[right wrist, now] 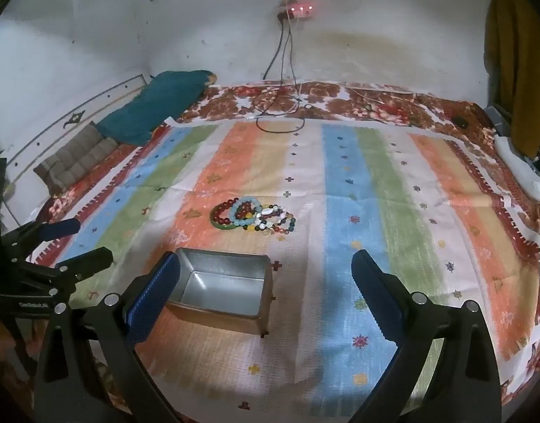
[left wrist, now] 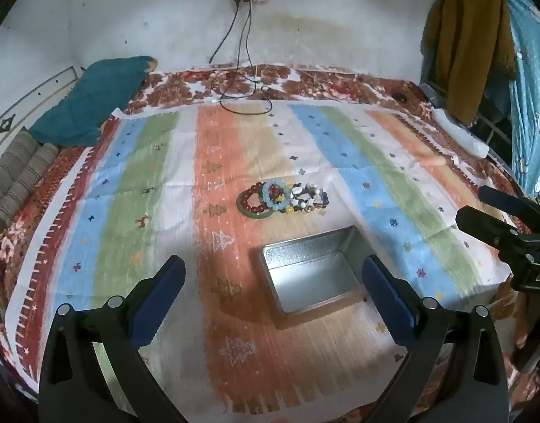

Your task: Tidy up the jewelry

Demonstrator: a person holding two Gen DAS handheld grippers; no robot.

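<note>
Two claws hover above a bed covered by a striped cloth [left wrist: 136, 176], and both stand wide open with nothing held. In the left wrist view, the left claw [left wrist: 273, 289] sits over an open metal tin [left wrist: 305, 268], which looks empty. The right claw [left wrist: 481, 208] shows at the right edge of that view, its fingers also spread.

Jewelry lies in one small heap near the middle of the cloth, just beyond the tin and apart from it. A green bangle [left wrist: 254, 213] lies at the left of the heap with a dark red bead bracelet [left wrist: 250, 197] on top of it. A pale blue bead bracelet [left wrist: 276, 194] overlaps both, and several mixed-colour bead bracelets [left wrist: 310, 199] crowd against its right side.

No piece is in the tin yet, so the task seems to be at its start. To do the first pick well, choose a piece on top of the heap, probably the pale blue bracelet. Close on one side of its ring only, so the neighbours are not dragged along. Lift straight up, carry it over the tin's rim, and release low inside.
</note>
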